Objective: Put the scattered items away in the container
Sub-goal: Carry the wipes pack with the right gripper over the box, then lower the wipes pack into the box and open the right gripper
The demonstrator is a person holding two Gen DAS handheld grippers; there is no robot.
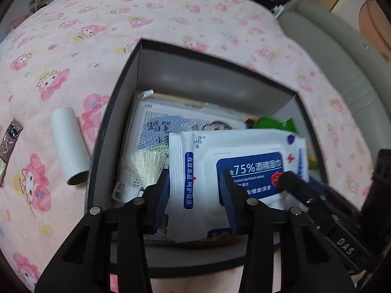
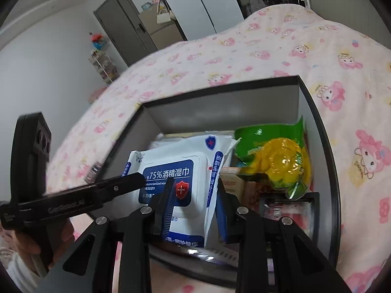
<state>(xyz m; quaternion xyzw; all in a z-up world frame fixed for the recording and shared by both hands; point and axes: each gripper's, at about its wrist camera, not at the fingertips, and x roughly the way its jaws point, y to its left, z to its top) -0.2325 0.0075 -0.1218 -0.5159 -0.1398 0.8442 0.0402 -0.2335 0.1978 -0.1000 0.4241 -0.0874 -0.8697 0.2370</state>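
The left gripper (image 1: 194, 195) hangs over the near end of the box (image 1: 122, 85). Its blue pads are spread wide on either side of the 9 o'clock end of the wipes pack (image 1: 244, 146). Whether those pads pinch the pack or merely flank it cannot be told. The right gripper (image 2: 195, 205) stands the same way at the pack's 3 o'clock end, with the seam edge between its pads, and its grip cannot be read either.

The pack is inside the box walls, on top of a printed sheet (image 1: 171, 122) and a pale tassel (image 1: 146, 168). A green and yellow snack bag (image 2: 273, 161) sits beside it at 3 o'clock. The pack looks a little tilted rather than flat.

Outside the box, on the pink blanket (image 1: 73, 48), a white roll (image 1: 69, 146) lies just beside the box's 9 o'clock wall. A brown wrapper (image 1: 11, 136) lies farther out the same way.

If the pack is being set down, doing it well probably means keeping both ends level and lowering until its underside rests on the things below. Both grippers would then spread fully and lift straight up, so no pad drags the soft seam or tips the pack onto the snack bag. The left gripper has the shorter reach to the roll and the wrapper.
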